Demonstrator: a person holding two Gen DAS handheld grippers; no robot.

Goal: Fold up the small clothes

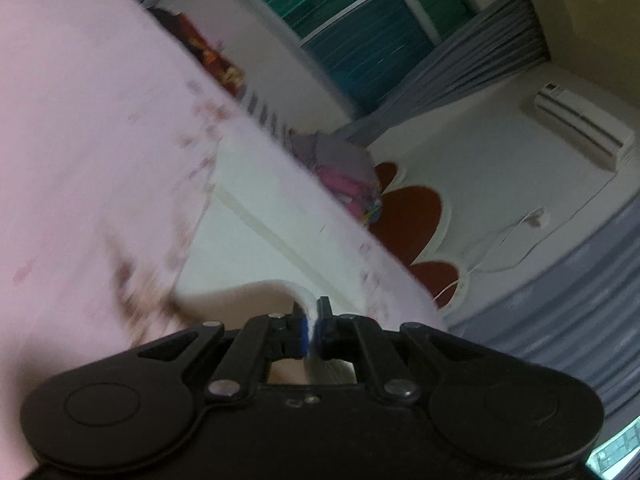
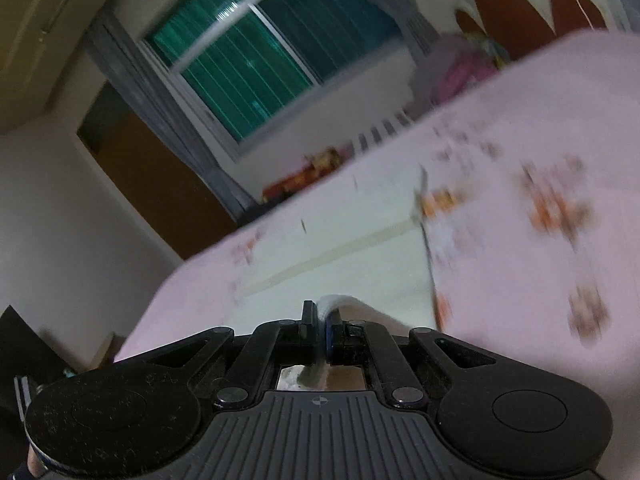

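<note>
A small white garment (image 1: 256, 236) with a pale stripe is lifted and stretched between both grippers. My left gripper (image 1: 312, 322) is shut on a white edge of it (image 1: 302, 298). My right gripper (image 2: 322, 326) is shut on another white edge of it (image 2: 334, 302); the cloth (image 2: 340, 248) hangs ahead. The views are tilted and blurred. Behind the garment lies a pink bed sheet (image 1: 80, 160) with small orange and brown prints, which also shows in the right wrist view (image 2: 540, 160).
A pile of pink and grey clothes (image 1: 344, 164) lies at the bed's far edge, also in the right view (image 2: 460, 68). Behind are a window (image 1: 360, 28) with grey curtains, a white headboard with red panels (image 1: 412, 216), an air conditioner (image 1: 584, 128) and a brown door (image 2: 152, 184).
</note>
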